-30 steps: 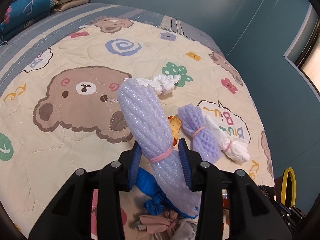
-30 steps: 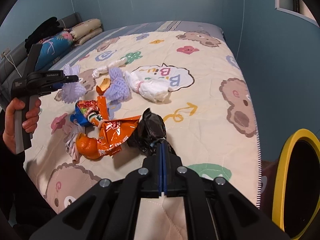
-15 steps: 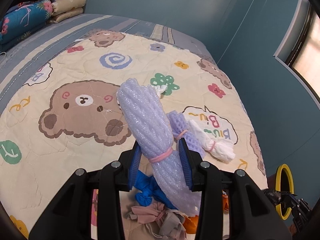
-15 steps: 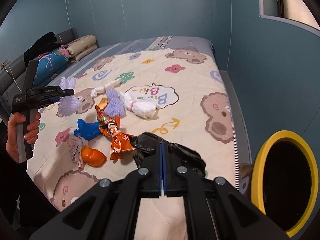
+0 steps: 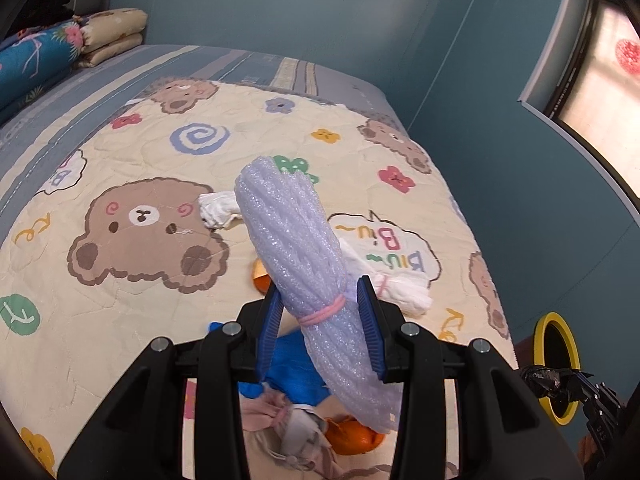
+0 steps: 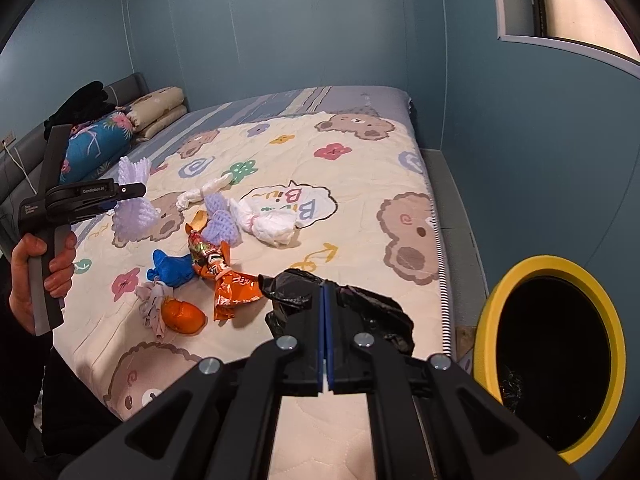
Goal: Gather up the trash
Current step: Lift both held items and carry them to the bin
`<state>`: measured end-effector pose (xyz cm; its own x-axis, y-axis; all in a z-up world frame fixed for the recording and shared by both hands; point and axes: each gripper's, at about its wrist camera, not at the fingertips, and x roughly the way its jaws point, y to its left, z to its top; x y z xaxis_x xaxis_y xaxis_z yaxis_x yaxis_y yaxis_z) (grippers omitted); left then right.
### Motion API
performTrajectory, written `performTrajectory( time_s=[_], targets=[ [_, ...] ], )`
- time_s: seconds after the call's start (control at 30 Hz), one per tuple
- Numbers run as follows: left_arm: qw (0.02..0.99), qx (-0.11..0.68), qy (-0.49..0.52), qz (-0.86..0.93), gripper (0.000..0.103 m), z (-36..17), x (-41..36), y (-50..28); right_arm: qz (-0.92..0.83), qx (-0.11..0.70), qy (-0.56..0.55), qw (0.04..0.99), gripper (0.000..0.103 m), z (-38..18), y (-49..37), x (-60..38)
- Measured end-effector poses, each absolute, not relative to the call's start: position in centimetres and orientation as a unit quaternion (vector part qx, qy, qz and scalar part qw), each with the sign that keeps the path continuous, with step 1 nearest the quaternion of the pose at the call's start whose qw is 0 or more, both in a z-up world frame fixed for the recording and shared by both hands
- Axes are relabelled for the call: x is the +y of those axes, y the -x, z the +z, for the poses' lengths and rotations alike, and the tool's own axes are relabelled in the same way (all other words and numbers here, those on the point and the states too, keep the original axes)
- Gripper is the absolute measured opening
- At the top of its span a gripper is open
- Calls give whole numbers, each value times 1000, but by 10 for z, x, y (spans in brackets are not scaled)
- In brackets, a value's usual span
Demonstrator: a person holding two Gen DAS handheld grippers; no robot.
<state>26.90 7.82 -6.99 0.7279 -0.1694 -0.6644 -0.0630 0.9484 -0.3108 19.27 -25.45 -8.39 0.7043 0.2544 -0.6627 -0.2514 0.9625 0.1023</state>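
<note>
Surface: cream quilted bedspread printed with brown bears, flowers and speech bubbles [image 6: 360, 216], laid over a grey-blue striped sheet on a bed.
Room: teal-blue walls; grey headboard at the far left with a blue floral pillow [image 6: 100, 140] and folded beige bear-print bedding [image 6: 160, 116] against it; window frame at the upper right.
Left hand [image 6: 40, 276]: bare, wrapped round my left tool's handle, at the left edge of the right wrist view.
Left gripper [image 5: 320, 312]: jaws part open, blue pads pressed on both sides of a lavender foam-net sleeve bundle tied with a pink rubber band [image 5: 296, 248]; bundle held clear above the bedspread.
Trash on the bed, left to right: beige cloth scrap [image 6: 150, 304], orange peel [image 6: 182, 314], blue crumpled bag [image 6: 172, 268], orange foil snack wrapper [image 6: 224, 280], small lavender foam net [image 6: 222, 224], white twisted strip [image 6: 200, 194], white tied foam bundle [image 6: 272, 224].
Right gripper [image 6: 324, 320]: jaws fully closed, pinching a crumpled black plastic bag [image 6: 348, 308], which hangs over the bed's near edge.
Bin: yellow-rimmed round trash bin with black liner [image 6: 556, 360], on the floor beside the bed, at the right.
</note>
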Motion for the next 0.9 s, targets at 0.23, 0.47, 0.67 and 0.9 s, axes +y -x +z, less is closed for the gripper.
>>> performTrajectory(
  time_s=[0.23,0.47,0.67,0.9],
  targets=[
    [918,366,144,-59,36,-62,46,-266,122,355,-14,927,1,-79,-190,-275],
    [916,367,128,-95,36,-56,7,-264,106,350,-26,930,1,-74,-187,-301],
    [912,369,112,-140,36,-53,-39,-263,77,343,-38,935,1,-70,-186,-333],
    [899,378,93,-199,36,-53,-104,-265,35,333,-48,941,1,-63,-184,-374]
  ],
)
